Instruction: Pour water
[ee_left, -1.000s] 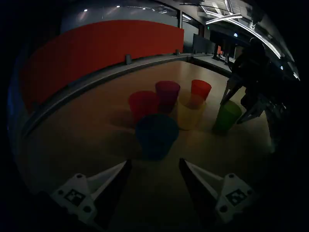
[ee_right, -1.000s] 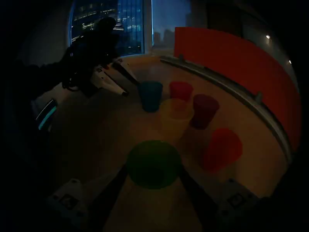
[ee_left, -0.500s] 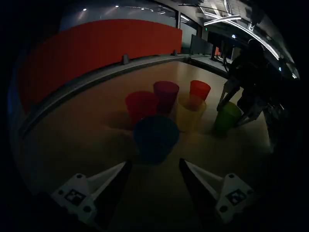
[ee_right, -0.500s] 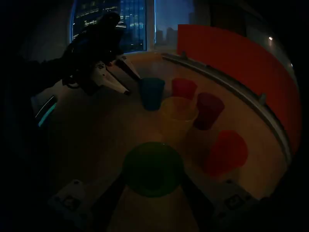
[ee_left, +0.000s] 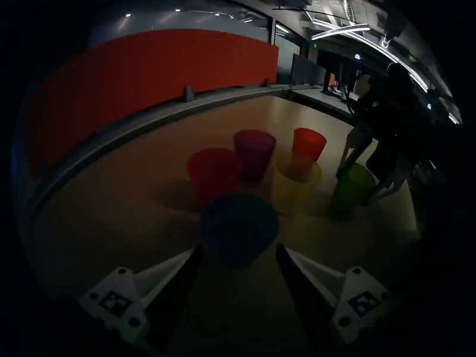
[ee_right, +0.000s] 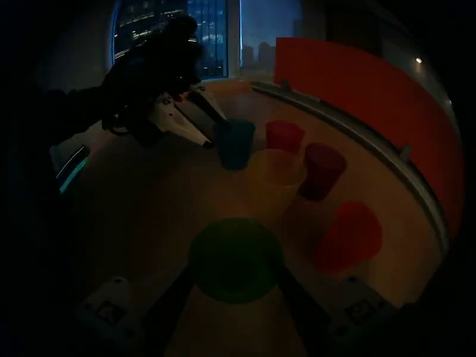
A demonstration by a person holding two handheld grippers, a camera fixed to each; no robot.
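A red panel (ee_left: 137,71) is seen along the left edge of the wooden table (ee_left: 119,214). The left gripper (ee_left: 238,250) is held spread, and the blue cup (ee_left: 239,226) is flanked by its tips. Just behind, the way is crowded by a red cup (ee_left: 213,172), purple cup (ee_left: 254,152), yellow cup (ee_left: 293,189) and orange cup (ee_left: 308,144). Farthest right, the green cup (ee_left: 351,191) is bracketed by the right gripper (ee_right: 235,275); whether it is pinched cannot be told.

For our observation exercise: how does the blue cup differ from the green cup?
The blue cup is blue, the green cup green. The blue cup sits between the left gripper's open fingers; the green cup between the right gripper's. Both stand upright on the wooden table, rims up.
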